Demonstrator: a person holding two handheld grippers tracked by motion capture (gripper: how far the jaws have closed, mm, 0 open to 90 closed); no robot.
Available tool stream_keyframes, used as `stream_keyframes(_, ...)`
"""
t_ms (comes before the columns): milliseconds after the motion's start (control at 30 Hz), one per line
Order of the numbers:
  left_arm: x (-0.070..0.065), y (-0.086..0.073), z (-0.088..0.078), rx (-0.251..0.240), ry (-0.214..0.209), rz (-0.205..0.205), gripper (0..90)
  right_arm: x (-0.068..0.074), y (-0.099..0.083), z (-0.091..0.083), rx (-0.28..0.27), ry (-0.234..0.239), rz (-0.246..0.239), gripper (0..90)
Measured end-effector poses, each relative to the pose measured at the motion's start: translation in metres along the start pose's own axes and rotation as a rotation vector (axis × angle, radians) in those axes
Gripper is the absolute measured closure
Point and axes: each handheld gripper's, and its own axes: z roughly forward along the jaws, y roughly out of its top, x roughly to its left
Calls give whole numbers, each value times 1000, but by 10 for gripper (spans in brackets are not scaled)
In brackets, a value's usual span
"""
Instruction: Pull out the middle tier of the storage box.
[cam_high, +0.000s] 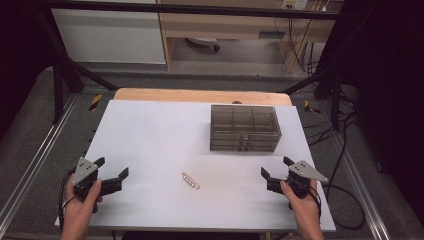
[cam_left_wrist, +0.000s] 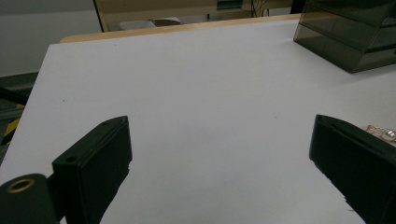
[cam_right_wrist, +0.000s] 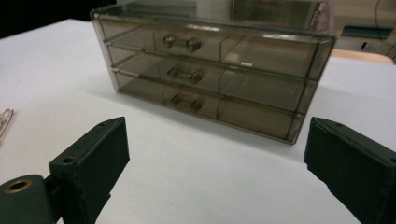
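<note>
While both claws rest apart and empty at the near corners of the white tabletop, the small gold-and-pearl bracelet lies between them, its long axis running diagonally. It sits slightly nearer the left claw than the right claw; the smoked-plastic three-drawer box stands shut beyond the right claw.

A white-topped bench carries a smoky transparent plastic three-drawer box near its far right corner and a small gold-coloured bracelet toward its near edge.

Small gold-toned chain bracelet with pale beads lies flat on the white surface, stretched slantwise from ten to four o'clock. Smoky translucent plastic three-drawer box stands upright at about one o'clock from it, well apart, all drawers shut.
</note>
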Motion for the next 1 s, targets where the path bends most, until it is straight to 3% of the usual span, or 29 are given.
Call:
stream_keyframes(267,-3,-2,2,23,2,16,58,20,6,9,74,29,-54,49)
stream_keyframes(433,-3,-3,3,30,-7,13,58,33,8,8,110,41,-50,42)
stream_keyframes(600,-4,-4,4,45,-6,17,59,38,10,12,164,57,-38,33)
stream_keyframes(733,-5,-5,6,62,-9,20,60,41,11,13,193,61,-56,33)
stream_keyframes(1000,-5,-6,6,82,-5,29,60,41,12,23,210,34,-51,45)
